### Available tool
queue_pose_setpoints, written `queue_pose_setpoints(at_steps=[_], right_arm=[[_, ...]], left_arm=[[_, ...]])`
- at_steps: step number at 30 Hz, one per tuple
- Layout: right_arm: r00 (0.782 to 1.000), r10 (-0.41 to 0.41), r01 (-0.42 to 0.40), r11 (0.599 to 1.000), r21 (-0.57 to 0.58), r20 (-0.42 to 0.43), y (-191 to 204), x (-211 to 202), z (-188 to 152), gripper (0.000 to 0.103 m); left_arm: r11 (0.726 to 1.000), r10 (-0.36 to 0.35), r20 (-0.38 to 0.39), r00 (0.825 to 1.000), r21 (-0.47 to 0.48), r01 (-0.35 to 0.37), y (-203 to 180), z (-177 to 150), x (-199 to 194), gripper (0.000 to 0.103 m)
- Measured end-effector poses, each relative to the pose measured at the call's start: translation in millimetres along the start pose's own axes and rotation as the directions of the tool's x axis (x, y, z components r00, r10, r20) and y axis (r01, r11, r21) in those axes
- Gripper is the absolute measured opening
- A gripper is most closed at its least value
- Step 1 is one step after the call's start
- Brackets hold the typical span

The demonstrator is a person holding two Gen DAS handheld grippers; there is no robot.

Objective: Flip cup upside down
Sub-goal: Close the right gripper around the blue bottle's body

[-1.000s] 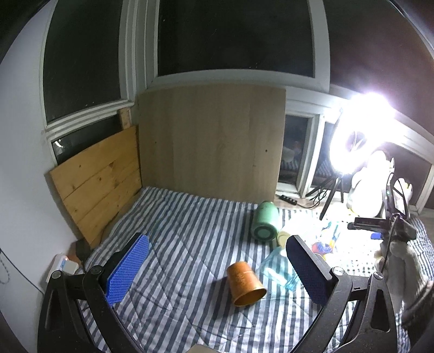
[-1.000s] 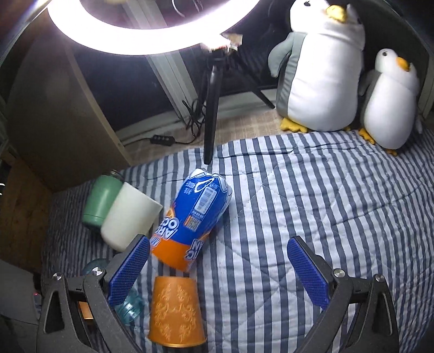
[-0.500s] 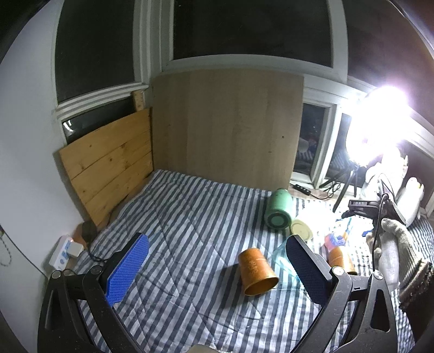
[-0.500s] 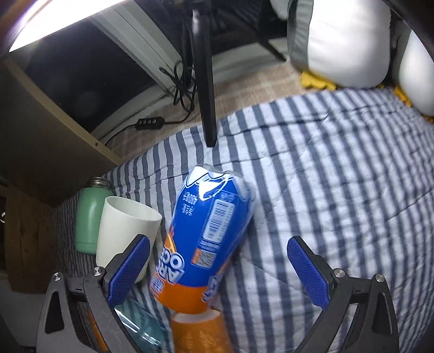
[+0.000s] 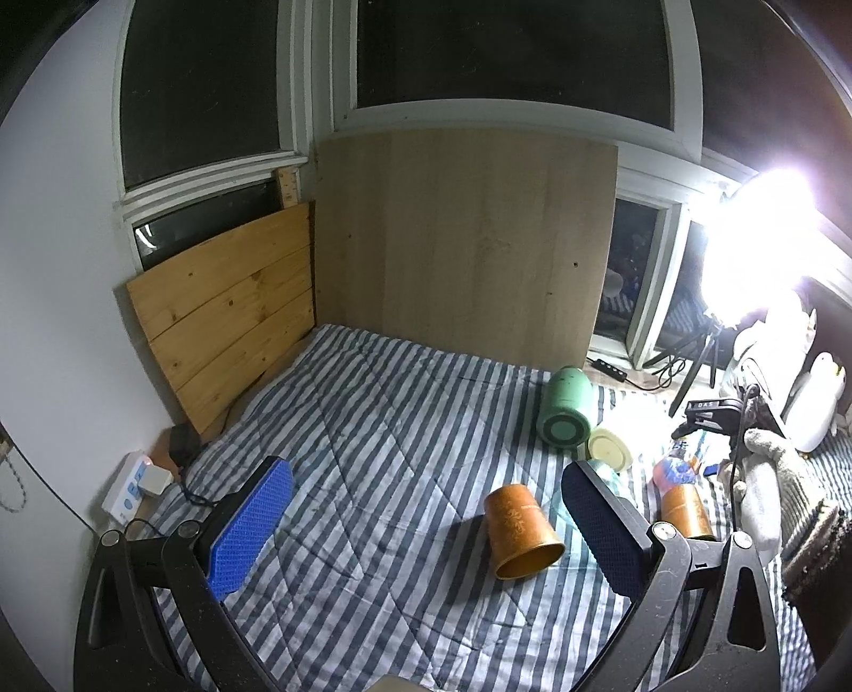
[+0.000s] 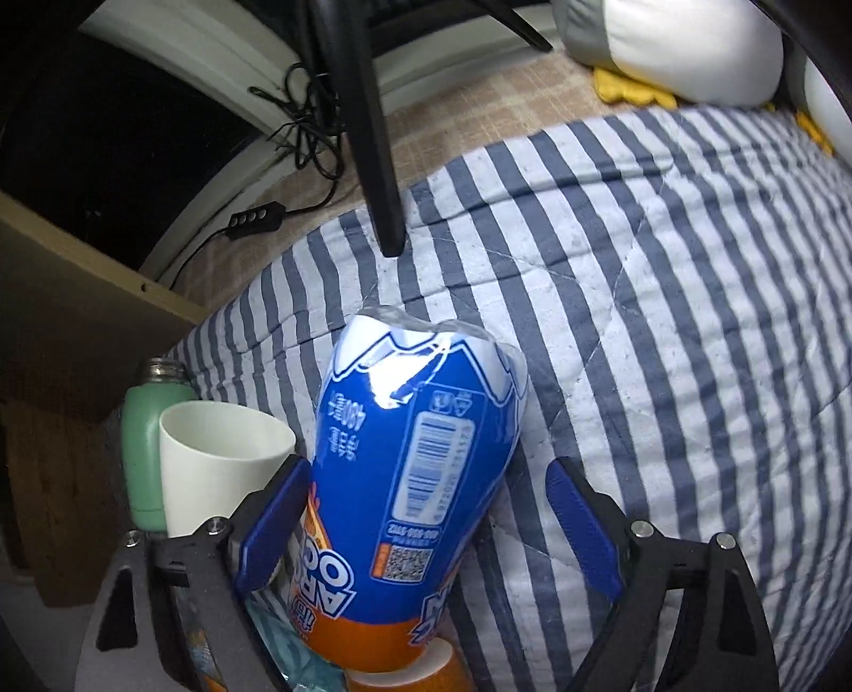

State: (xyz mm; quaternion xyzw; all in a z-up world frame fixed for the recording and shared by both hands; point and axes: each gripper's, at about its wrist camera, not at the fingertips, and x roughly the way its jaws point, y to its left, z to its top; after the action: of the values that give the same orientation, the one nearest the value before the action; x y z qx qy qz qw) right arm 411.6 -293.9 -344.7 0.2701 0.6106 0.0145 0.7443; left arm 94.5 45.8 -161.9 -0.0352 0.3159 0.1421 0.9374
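Covering the bed is a striped quilt (image 5: pixel 383 426), with wood boards (image 5: pixel 229 303) leaning against the wall under dark windows (image 5: pixel 506 48) and a glaring lamp (image 5: pixel 761 234) off to the right. On the quilt an orange cup (image 5: pixel 519 529) stands mouth-down but tilted, between the left tongs' (image 5: pixel 426 527) blue pads and nearer the right one; those tongs hang spread wide, gripping nothing. A green flask (image 5: pixel 567 410) and a white cup (image 5: pixel 609 450) lie beyond. A second orange cup (image 5: pixel 684 511) sits farther right, near a gloved hand (image 5: pixel 777 495). The right tongs (image 6: pixel 426 527) are apart too, straddling a blue bottle (image 6: pixel 415 489) without clamping it; an orange cup's edge (image 6: pixel 442 673) peeks out beneath the bottle.
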Motion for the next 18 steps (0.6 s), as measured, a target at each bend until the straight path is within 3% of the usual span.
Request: queue_pose_setpoints(at_steps=[4,10,18], right_arm=[[1.0,0.018,-0.018,1.0,0.002,0.014,-2,-4,3,0.07],[0.999,0.013,-0.014,1.0,0.028,0.041,-21,-18,13,0.069],[0.995,-0.067,0.068,0.998,-0.013,0.07,-54,-47,18,0.069]], left_arm=[[1.0,-0.006,-0.002,1.0,0.009,0.006,-3,1,2,0.102],[1.0,-0.012,-0.006,1.0,0.012,0.012,-5,3,5,0.102],[1.0,-0.028,-0.015,1.0,0.012,0.028,-7,3,6,0.102]])
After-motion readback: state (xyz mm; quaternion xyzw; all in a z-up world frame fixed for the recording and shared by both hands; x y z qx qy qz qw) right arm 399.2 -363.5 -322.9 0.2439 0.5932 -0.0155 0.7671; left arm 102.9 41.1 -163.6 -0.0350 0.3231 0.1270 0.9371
